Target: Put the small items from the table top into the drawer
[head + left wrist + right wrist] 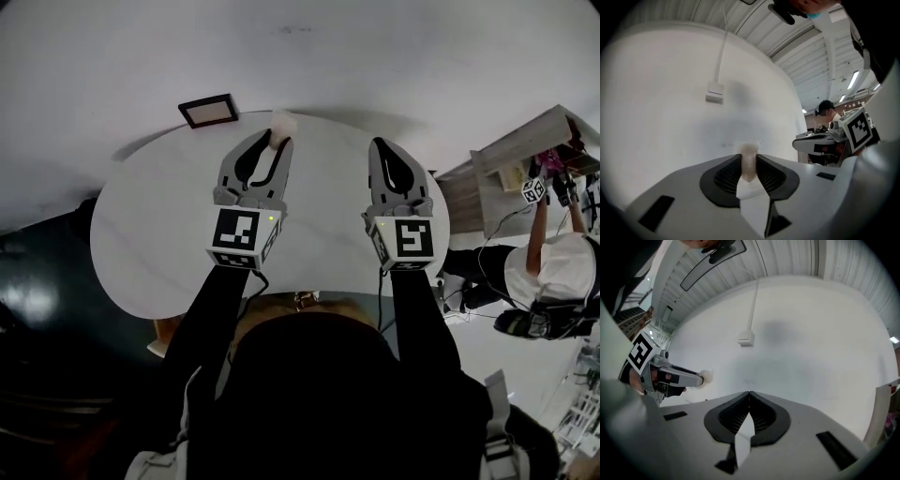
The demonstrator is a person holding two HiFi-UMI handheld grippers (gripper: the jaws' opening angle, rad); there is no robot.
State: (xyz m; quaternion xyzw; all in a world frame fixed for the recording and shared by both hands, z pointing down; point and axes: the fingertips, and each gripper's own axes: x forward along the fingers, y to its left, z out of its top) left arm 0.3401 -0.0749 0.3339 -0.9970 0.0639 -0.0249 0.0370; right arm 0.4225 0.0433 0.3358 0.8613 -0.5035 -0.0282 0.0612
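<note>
Left hand-held gripper [749, 160]: jaws clamped on a small pale lump [282, 122], which pokes out past the tips. In the head view it sits over the far rim of the round white worktop [155, 234]. Right hand-held gripper [749, 394] alongside, apart from the left; jaws together, nothing between. Dark-framed panel [208, 111] beyond the rim.

Can't ID pale lump [749, 152] in left gripper [749, 161], too blurred (table [150, 234] edge at 6 o'clock hidden behind head [314, 375]).
</note>
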